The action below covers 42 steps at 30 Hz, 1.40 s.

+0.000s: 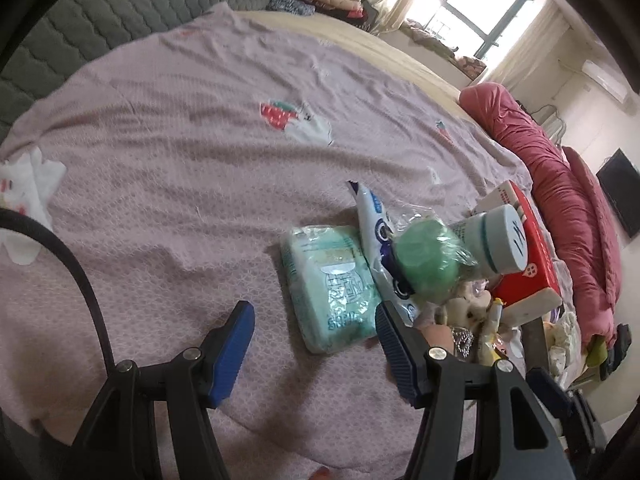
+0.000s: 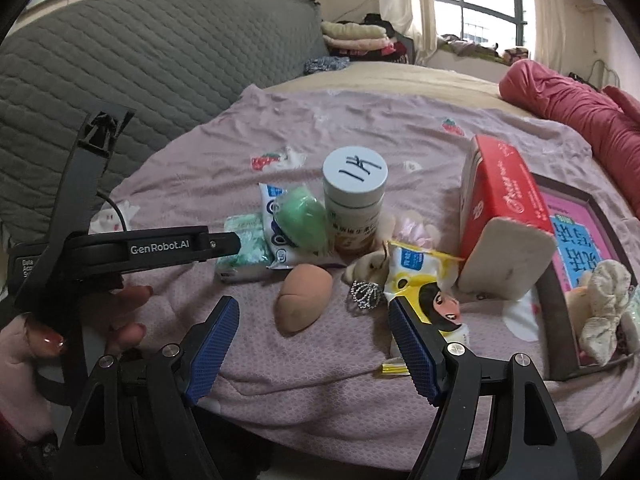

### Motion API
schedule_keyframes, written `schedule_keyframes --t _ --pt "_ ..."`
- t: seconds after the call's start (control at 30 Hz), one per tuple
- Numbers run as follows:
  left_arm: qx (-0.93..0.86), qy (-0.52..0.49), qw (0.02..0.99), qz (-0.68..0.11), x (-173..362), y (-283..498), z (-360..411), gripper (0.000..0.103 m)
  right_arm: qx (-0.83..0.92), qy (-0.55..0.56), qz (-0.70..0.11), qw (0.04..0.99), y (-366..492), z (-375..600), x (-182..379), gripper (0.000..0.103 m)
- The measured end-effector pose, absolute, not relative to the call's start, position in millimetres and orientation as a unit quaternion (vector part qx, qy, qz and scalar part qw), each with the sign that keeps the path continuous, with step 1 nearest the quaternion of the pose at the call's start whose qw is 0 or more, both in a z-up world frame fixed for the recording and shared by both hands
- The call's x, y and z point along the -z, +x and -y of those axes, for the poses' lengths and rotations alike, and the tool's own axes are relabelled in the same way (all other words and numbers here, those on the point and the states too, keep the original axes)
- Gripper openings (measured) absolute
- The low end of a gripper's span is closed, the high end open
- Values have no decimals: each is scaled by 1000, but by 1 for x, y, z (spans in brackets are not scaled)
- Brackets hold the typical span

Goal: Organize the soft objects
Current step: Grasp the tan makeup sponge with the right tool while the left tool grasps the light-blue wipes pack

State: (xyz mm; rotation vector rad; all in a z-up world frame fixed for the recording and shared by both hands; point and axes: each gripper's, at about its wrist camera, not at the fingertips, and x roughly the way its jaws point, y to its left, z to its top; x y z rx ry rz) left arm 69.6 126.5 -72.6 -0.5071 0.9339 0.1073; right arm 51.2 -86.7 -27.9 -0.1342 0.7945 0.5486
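Observation:
A pile of small things lies on the pink bedspread [image 2: 320, 360]. In the right wrist view a tan sponge egg [image 2: 304, 298] lies just ahead of my open, empty right gripper [image 2: 314, 322]. Behind it are a wrapped green sponge [image 2: 302, 216], a teal tissue pack [image 2: 242, 252], a blue-white packet [image 2: 272, 200], a plush toy [image 2: 370, 266] and a yellow cartoon packet [image 2: 424, 284]. My left gripper [image 1: 316, 334] is open and empty, just short of the teal tissue pack [image 1: 328, 280], with the green sponge [image 1: 426, 266] to its right.
A white-lidded bottle [image 2: 354, 196] and a red tissue box [image 2: 500, 208] stand in the pile. A framed tray [image 2: 560, 292] with a cream scrunchie [image 2: 604, 308] lies at the right. A silver trinket [image 2: 364, 294] lies near the egg. A red duvet [image 2: 580, 108] lies behind.

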Motion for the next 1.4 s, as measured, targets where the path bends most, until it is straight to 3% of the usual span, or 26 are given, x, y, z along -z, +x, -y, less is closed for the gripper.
schedule_keyframes --t 0.77,0.97,1.03,1.13,1.23,1.4 --pt "-17 -273 849 -452 103 96 -134 62 -251 -68 -409 875 89 55 74 78" --pt "-17 -271 851 -449 108 98 -133 63 -262 -76 -409 871 93 48 80 65" --pt "-18 -267 853 -448 109 98 -131 64 -261 -81 -415 868 95 46 85 56" --pt "-17 -263 854 -448 109 99 -131 55 -258 -82 -423 865 97 47 92 43" --pt "-10 -266 855 -446 109 98 -131 41 -262 -82 -418 866 96 49 91 41" --pt "6 -271 855 -442 108 96 -131 33 -270 -82 -414 865 93 51 88 41"
